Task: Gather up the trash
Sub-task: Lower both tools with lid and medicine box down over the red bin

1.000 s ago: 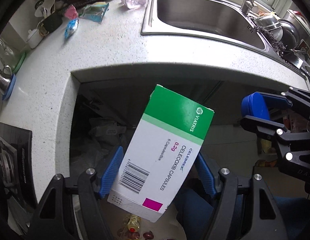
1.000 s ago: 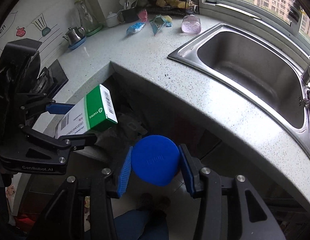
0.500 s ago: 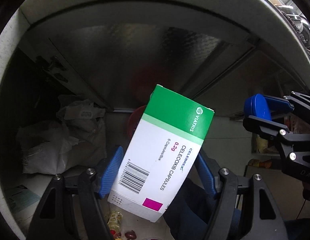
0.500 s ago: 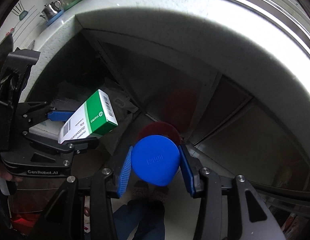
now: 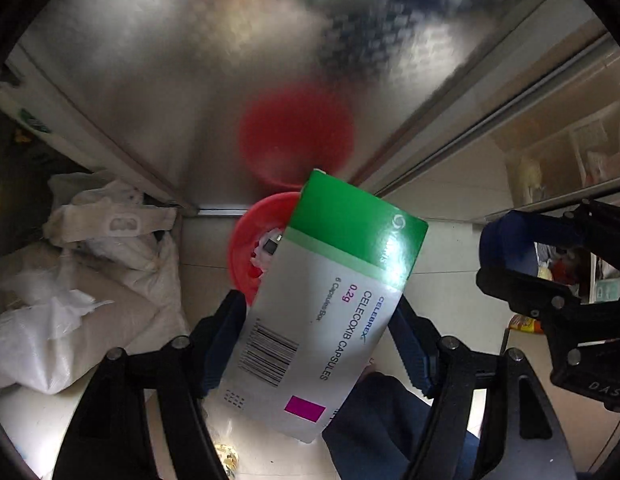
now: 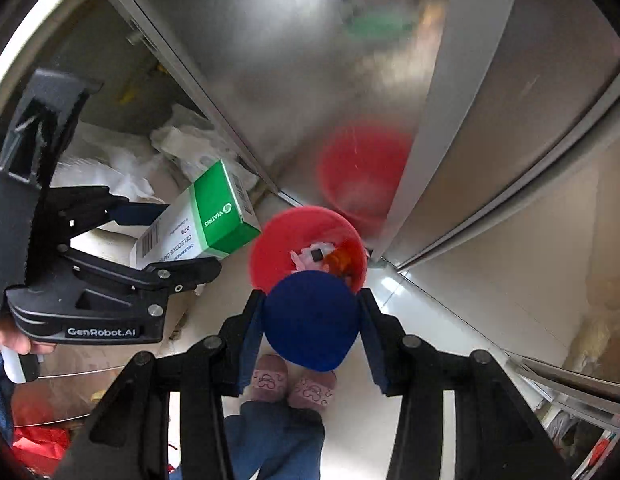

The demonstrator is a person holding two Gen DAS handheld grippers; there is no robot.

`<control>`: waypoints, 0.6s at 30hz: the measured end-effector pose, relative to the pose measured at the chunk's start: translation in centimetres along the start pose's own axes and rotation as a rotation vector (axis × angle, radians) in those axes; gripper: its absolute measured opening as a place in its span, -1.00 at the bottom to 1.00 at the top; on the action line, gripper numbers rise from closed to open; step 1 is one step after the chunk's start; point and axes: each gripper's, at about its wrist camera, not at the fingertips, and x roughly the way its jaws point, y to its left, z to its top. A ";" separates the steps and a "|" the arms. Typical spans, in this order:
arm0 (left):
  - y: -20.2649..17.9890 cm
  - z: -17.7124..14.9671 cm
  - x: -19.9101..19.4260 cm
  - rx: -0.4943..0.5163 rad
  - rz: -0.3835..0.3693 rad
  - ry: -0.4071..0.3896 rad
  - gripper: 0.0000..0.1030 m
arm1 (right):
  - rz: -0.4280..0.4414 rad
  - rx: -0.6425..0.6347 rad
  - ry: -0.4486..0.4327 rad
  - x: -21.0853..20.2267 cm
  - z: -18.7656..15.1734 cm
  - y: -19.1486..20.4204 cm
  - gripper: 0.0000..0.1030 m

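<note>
left gripper point(image 5: 318, 340): I had its blue pads closed on the white-and-green cardboard capsule box point(image 5: 330, 304), clamped across the lower half, by the barcode; green end stuck out free.
right gripper point(image 6: 312, 322): I had it shut on the round dark-blue plastic lid point(image 6: 312, 320), pads pinching opposite sides of the rim, flat face towards the camera.
box position: held in the air, tilted, its green end over the near rim of the round red plastic bin point(image 6: 269, 240) on the floor; not touching it as far as I could tell.
lid position: also in the air, overlapping the bin's near edge in the right wrist view.
box handling: I judged it light and thin-walled, probably near empty; it would crush under a hard squeeze, and the glossy print could slip. Grip across the narrow faces suited it.
lid handling: I judged it rigid, light, smooth; the curved rim gave flat pads little contact, so it could pivot or pop out.
bin: glossy, tapered, open top, already holding white scraps and something orange; contents too small to name.
surroundings: brushed-metal cabinet panel point(image 5: 189, 60) behind, mirroring the bin as a red blur; crumpled white woven sacks point(image 5: 69, 320) to the left; pale glossy floor tiles point(image 6: 430, 340).
</note>
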 end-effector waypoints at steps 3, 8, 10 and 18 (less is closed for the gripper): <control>0.5 0.0 1.5 0.002 0.007 0.004 0.38 | 0.001 0.002 0.013 1.6 0.1 0.0 -0.16; 1.0 0.6 2.6 -0.027 -0.011 0.001 0.69 | 0.001 0.004 0.027 1.8 -0.5 0.2 -0.16; 1.1 0.9 2.6 -0.035 -0.019 -0.011 0.73 | 0.002 0.007 0.033 1.3 -1.2 -0.5 -0.16; 0.3 1.1 1.4 -0.020 0.017 -0.066 1.00 | -0.009 0.010 0.027 1.5 -1.2 -1.2 -0.17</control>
